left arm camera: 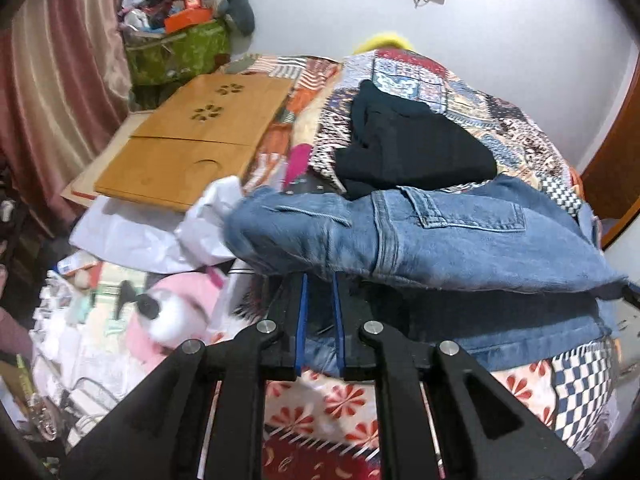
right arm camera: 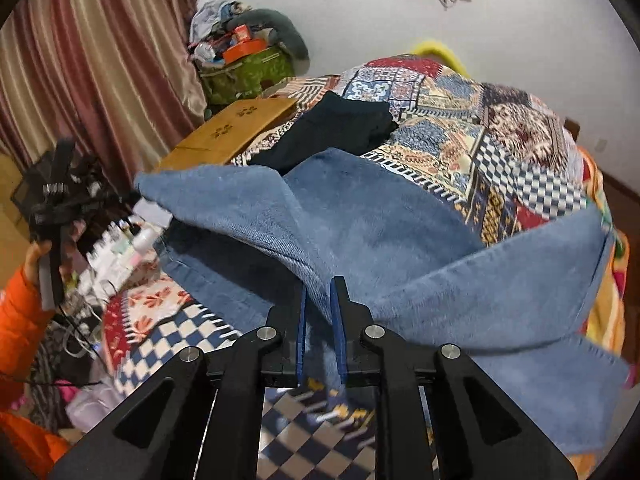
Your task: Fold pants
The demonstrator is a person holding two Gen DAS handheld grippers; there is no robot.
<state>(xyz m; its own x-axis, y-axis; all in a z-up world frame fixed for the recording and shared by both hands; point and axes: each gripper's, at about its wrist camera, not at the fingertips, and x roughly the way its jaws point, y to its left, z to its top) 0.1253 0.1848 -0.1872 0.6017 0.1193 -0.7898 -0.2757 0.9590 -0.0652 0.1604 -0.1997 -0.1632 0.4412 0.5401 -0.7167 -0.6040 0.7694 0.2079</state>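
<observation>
We see the blue jeans (left arm camera: 420, 236) lifted over the patchwork quilt (left arm camera: 460, 100) of the bed, their denim draped across the tips of both tongs. In the left wrist view a back pocket faces us, and the cloth hangs in a fold below the jaws. Our left gripper (left arm camera: 320, 280) has its blue-padded jaws nearly together, pinched on an edge of the jeans. In the right wrist view the jeans (right arm camera: 400, 248) show their paler inside, spreading left and right from the right gripper (right arm camera: 319, 284), whose jaws also stand narrow with denim caught between the pads; both pictures are smeared, so the exact pinch is hard to read.

Just beyond the jeans, farther up the bed, lies a black garment (left arm camera: 412, 144), crumpled and touching the quilt. Left of it a wooden lap tray (left arm camera: 200, 136) with flower cut-outs rests flat at the bed's edge, white paper or plastic (left arm camera: 132, 232) just nearer. Far left stands a green bag (left arm camera: 180, 52) heaped with clutter, beside a striped pink curtain (left arm camera: 60, 80). At the left edge of the right wrist view an orange sleeve (right arm camera: 20, 320) shows.
</observation>
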